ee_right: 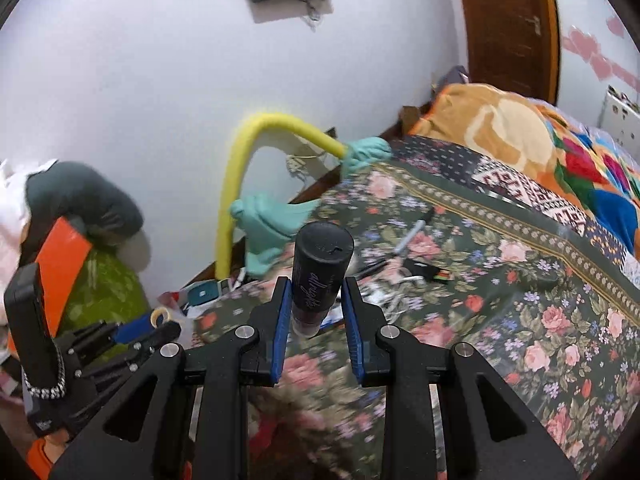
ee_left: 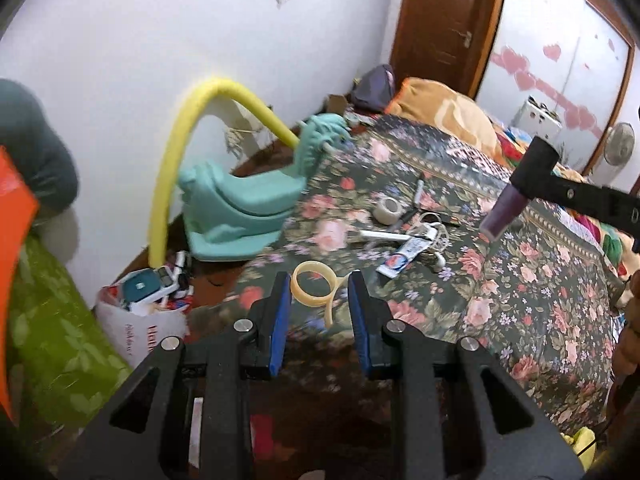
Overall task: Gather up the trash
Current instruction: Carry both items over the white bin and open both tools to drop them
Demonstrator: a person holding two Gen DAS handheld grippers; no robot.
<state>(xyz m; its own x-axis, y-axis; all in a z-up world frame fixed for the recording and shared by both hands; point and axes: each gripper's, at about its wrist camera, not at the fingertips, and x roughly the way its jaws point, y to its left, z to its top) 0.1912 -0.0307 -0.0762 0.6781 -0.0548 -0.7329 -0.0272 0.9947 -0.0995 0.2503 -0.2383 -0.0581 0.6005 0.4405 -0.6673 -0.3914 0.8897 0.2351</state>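
Observation:
My left gripper (ee_left: pixel 318 282) hangs over the near edge of the flowered bedspread (ee_left: pixel 500 288), shut on a pale yellow ring (ee_left: pixel 314 286) with a short tail. In the right wrist view the same ring (ee_right: pixel 161 316) sits at that gripper's tip, low on the left. My right gripper (ee_right: pixel 316 284) is shut on a black-capped dark bottle (ee_right: pixel 320 264) with a purple body (ee_left: pixel 504 212), held above the bed. A white plastic bag (ee_left: pixel 140 320) stuffed with trash stands on the floor at the bed's left side.
A tape roll (ee_left: pixel 388 210), toothpaste tube (ee_left: pixel 402 258), white cable (ee_left: pixel 436 240) and pen (ee_left: pixel 419 190) lie on the bedspread. A teal child's seat (ee_left: pixel 240 208) and a bent yellow foam tube (ee_left: pixel 180 140) stand by the wall. A green cushion (ee_left: pixel 52 320) lies left, a wooden door (ee_left: pixel 440 28) far back.

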